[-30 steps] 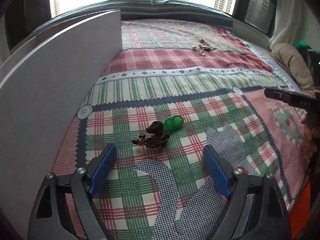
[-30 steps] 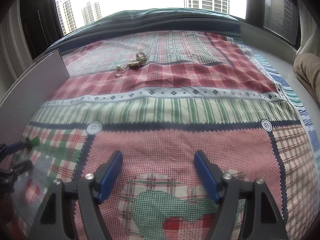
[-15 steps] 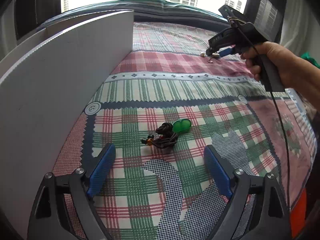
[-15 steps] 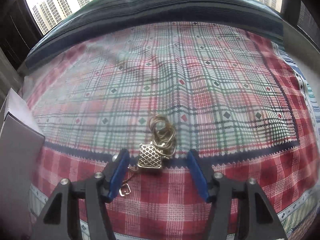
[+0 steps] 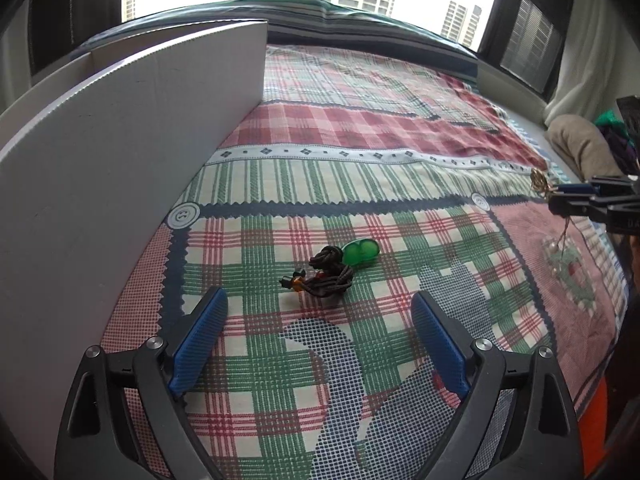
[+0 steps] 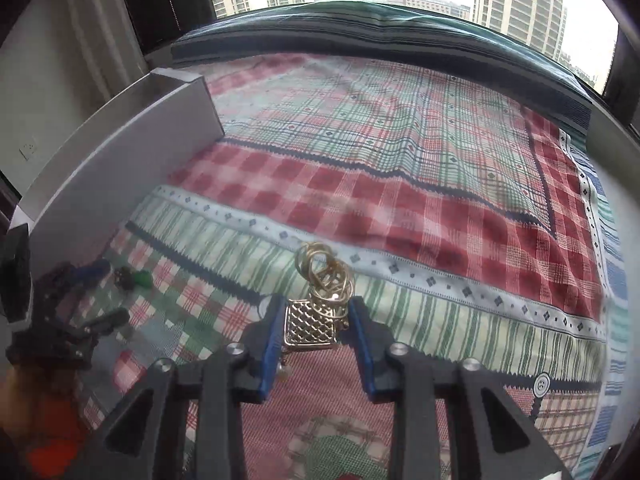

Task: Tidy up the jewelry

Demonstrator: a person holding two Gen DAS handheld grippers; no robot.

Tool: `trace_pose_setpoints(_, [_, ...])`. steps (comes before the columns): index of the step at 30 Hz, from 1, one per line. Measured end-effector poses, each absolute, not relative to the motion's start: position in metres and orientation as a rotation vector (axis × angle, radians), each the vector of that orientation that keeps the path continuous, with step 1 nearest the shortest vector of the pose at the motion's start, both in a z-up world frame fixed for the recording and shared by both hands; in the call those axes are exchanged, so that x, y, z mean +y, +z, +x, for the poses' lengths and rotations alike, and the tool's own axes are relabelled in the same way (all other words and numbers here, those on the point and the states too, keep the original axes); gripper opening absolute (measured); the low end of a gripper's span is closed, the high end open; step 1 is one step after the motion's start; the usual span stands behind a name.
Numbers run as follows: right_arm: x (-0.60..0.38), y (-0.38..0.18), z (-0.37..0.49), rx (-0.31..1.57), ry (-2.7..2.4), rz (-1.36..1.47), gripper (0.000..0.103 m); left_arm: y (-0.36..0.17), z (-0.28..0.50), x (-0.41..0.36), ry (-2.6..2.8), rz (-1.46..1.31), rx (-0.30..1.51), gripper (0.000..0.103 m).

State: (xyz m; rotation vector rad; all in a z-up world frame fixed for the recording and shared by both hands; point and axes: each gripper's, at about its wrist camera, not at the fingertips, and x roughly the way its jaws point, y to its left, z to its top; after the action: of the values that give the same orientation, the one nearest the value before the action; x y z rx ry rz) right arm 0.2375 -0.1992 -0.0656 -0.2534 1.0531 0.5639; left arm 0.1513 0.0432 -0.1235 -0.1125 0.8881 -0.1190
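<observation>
My right gripper (image 6: 316, 312) is shut on a gold jewelry bundle (image 6: 314, 318): a square lattice pendant with gold rings above it and small pearls dangling below. It holds the bundle above the bedspread. In the left wrist view it shows at the right edge (image 5: 560, 196) with the gold rings (image 5: 540, 180). My left gripper (image 5: 318, 320) is open and empty, just short of a dark cord necklace with a green pendant (image 5: 340, 266) lying on the quilt; that necklace also shows in the right wrist view (image 6: 134, 278).
A white open box (image 5: 120, 160) stands along the left, its wall beside my left gripper; it also shows in the right wrist view (image 6: 120, 168). The plaid quilt (image 5: 360, 132) covers the bed. A beige cushion (image 5: 580, 148) lies at the right by the window.
My right gripper closed on the gold bundle at the far part of the bed, lifted it and carried it back toward the near right. My left gripper barely moved.
</observation>
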Motion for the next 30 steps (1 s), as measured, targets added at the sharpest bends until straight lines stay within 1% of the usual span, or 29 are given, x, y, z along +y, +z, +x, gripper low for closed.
trace_pose_setpoints(1, [-0.204,-0.071,0.219,1.049,0.549,-0.285,0.034,-0.124,0.151,0.043,-0.121,-0.112,0.889,0.094])
trace_pose_setpoints(2, [-0.21,-0.077,0.204,1.043,0.53,-0.304,0.043,-0.124,0.152,0.044,-0.125,-0.112,0.891,0.095])
trace_pose_setpoints(3, [-0.217,-0.082,0.189,1.037,0.512,-0.306,0.057,-0.124,0.152,0.043,-0.135,-0.113,0.895,0.098])
trace_pose_setpoints(4, [-0.225,-0.084,0.176,1.022,0.496,-0.289,0.061,-0.124,0.152,0.044,-0.145,-0.115,0.899,0.1])
trace_pose_setpoints(9, [-0.27,-0.089,0.133,0.973,0.394,-0.091,0.062,-0.123,0.149,0.046,-0.169,-0.126,0.907,0.101])
trace_pose_setpoints(13, [-0.283,-0.093,0.108,0.974,0.345,-0.011,0.063,-0.123,0.137,0.049,-0.173,-0.105,0.925,0.101])
trace_pose_setpoints(17, [-0.279,-0.093,0.092,0.994,0.367,0.011,0.063,-0.121,0.13,0.06,-0.158,-0.142,0.943,0.101])
trace_pose_setpoints(21, [-0.264,-0.077,0.085,0.968,0.441,-0.004,0.063,-0.117,0.137,0.067,-0.143,-0.177,0.961,0.101])
trace_pose_setpoints(25, [-0.252,-0.072,0.092,0.935,0.426,-0.06,0.063,-0.112,0.149,0.059,-0.137,-0.133,0.956,0.101])
trace_pose_setpoints(30, [-0.252,-0.081,0.097,0.963,0.428,-0.028,0.063,-0.109,0.165,0.035,-0.185,-0.015,0.94,0.1])
